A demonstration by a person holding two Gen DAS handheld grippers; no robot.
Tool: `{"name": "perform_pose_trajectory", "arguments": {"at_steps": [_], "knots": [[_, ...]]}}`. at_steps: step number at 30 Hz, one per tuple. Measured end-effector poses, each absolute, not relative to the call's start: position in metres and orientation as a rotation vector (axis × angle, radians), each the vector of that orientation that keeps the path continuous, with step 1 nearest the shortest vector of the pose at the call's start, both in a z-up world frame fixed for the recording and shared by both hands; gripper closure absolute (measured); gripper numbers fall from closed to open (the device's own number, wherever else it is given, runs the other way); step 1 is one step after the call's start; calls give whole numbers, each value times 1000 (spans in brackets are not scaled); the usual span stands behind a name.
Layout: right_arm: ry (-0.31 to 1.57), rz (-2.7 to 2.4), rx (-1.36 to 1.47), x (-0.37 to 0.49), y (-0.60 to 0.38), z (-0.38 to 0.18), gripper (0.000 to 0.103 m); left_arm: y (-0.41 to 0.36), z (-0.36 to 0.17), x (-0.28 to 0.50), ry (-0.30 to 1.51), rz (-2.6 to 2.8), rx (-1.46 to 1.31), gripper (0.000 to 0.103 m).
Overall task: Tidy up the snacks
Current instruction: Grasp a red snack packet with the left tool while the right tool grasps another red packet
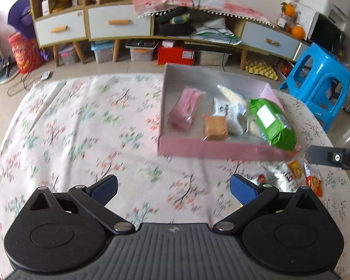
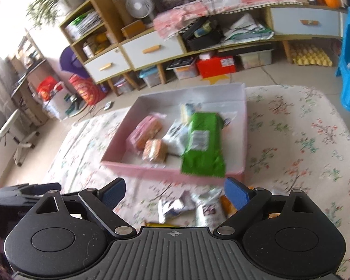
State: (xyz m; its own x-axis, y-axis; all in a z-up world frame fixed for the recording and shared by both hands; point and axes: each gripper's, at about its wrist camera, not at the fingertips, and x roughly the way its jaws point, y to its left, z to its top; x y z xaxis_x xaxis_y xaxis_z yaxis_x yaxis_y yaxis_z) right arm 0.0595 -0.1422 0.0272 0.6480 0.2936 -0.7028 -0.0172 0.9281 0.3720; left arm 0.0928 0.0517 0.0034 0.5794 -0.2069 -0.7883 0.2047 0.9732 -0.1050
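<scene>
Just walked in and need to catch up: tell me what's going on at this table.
A person is sorting snacks into a pink box on the flowered tablecloth, with a gripper in each hand. The left gripper and right gripper are both open and empty. The green bag lies in the box, overhanging its near wall, beside smaller packs. A few loose packets remain outside the box.

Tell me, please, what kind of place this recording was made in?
Most likely a living room in a home. A long wooden cabinet with white drawers stands along the wall, a small white desk fan sits on it, and the pink cardboard snack box rests on a floral tablecloth.
</scene>
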Motion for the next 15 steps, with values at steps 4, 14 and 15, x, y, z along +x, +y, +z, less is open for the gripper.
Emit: {"name": "perform_pose_trajectory", "arguments": {"at_steps": [4,14,15], "knots": [[867,242,295,51,-124,18,10,62,-4,87,963,-249,38,1],[852,316,138,41,-97,2,10,83,-19,74,1005,-393,71,9],[848,329,110,39,-93,-1,10,84,-22,72,1010,-419,86,11]]}}
